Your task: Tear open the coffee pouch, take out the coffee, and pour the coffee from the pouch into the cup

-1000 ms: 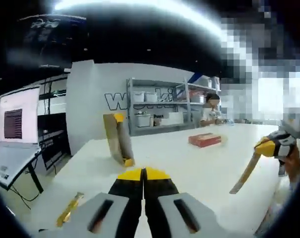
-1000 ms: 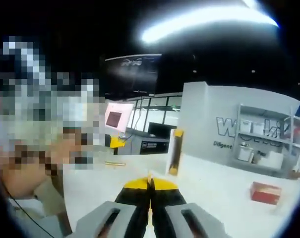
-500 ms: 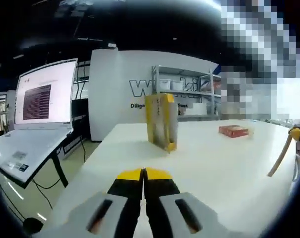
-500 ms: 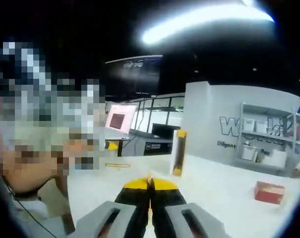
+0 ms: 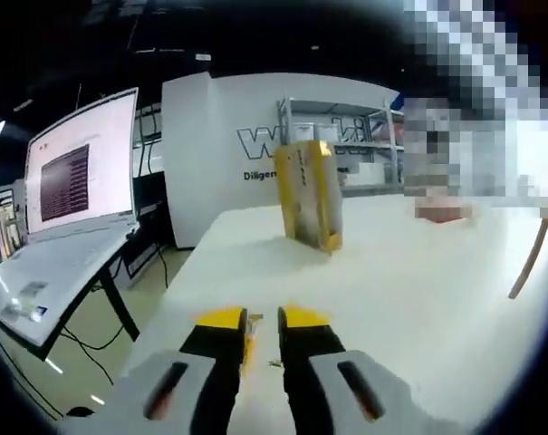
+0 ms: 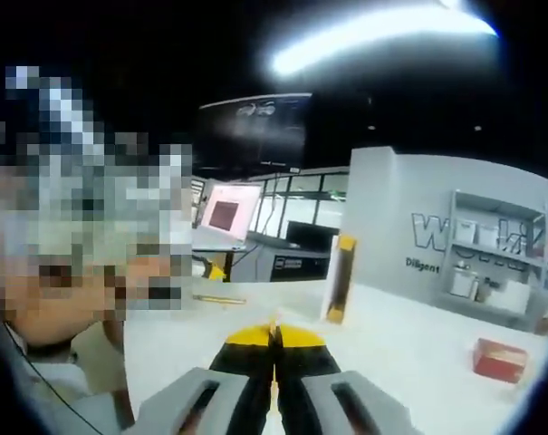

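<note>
A: Across the white bench (image 5: 409, 299), what stands nearest the gold coffee pouch (image 5: 310, 195)?

B: Behind the pouch, a grey shelf rack (image 5: 364, 145) against the wall; off to its left past the bench edge, a lit monitor (image 5: 79, 177); to its right, a small red box (image 5: 444, 210). The pouch itself stands upright, well ahead of the left hand-held gripper (image 5: 261, 319).

A: And the grippers?

B: The left one has its yellow-tipped jaws slightly parted, nothing between them. The right hand-held gripper (image 6: 274, 339) is clenched on a thin yellow sliver (image 6: 274, 324) poking up between its tips; I'd guess it is a coffee stick or a torn strip, but can't tell. In the left gripper view a tan strip (image 5: 527, 263) hangs at the right of the pouch.

A: So which step?

B: Likely the pouch is open and coffee is being taken out. I see no cup, so the next move calls for finding it and tipping the contents in
</note>
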The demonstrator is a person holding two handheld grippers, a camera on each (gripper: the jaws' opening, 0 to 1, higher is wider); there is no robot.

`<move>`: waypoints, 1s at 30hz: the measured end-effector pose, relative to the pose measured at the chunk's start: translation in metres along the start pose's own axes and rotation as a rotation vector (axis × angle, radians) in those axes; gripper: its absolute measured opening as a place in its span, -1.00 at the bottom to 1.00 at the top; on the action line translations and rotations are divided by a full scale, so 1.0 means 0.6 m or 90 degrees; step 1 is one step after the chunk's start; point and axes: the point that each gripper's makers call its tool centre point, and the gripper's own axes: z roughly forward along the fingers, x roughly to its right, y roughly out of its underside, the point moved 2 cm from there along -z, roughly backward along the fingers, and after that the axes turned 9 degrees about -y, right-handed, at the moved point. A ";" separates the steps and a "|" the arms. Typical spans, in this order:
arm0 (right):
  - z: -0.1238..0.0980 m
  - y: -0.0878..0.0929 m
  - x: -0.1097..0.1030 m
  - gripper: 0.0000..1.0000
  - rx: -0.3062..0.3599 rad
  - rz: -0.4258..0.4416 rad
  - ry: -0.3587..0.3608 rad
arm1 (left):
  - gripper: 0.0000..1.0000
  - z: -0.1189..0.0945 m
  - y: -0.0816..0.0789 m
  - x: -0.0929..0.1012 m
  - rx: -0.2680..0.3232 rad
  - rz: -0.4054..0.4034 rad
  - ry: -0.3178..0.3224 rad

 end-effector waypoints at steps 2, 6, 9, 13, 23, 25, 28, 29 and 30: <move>0.002 -0.001 -0.002 -0.99 0.000 -0.001 -0.003 | -0.40 0.002 0.002 -0.001 0.001 0.019 -0.007; 0.007 -0.006 -0.007 -0.99 -0.001 -0.007 -0.010 | -0.23 0.000 0.007 -0.001 0.005 0.030 -0.007; 0.009 -0.009 -0.008 -0.99 0.001 -0.008 -0.013 | -0.07 0.001 0.011 0.003 0.005 0.028 0.005; 0.023 -0.025 -0.009 -0.99 0.021 0.000 -0.033 | -0.08 -0.009 0.012 0.019 0.010 -0.018 0.046; 0.152 -0.135 -0.005 -0.99 0.075 -0.043 -0.105 | 0.05 -0.009 0.007 0.021 0.012 0.002 0.061; 0.190 -0.158 -0.010 -0.99 0.085 -0.046 -0.123 | 0.08 -0.008 0.007 0.024 0.012 0.005 0.066; 0.256 -0.179 -0.021 -0.99 0.084 -0.060 -0.144 | 0.16 -0.008 0.008 0.034 0.011 0.015 0.076; 0.278 -0.182 -0.025 -0.99 0.082 -0.060 -0.152 | 0.18 -0.009 0.008 0.039 0.011 0.024 0.079; 0.308 -0.185 -0.031 -0.99 0.080 -0.059 -0.167 | 0.20 -0.009 0.008 0.041 0.011 0.029 0.081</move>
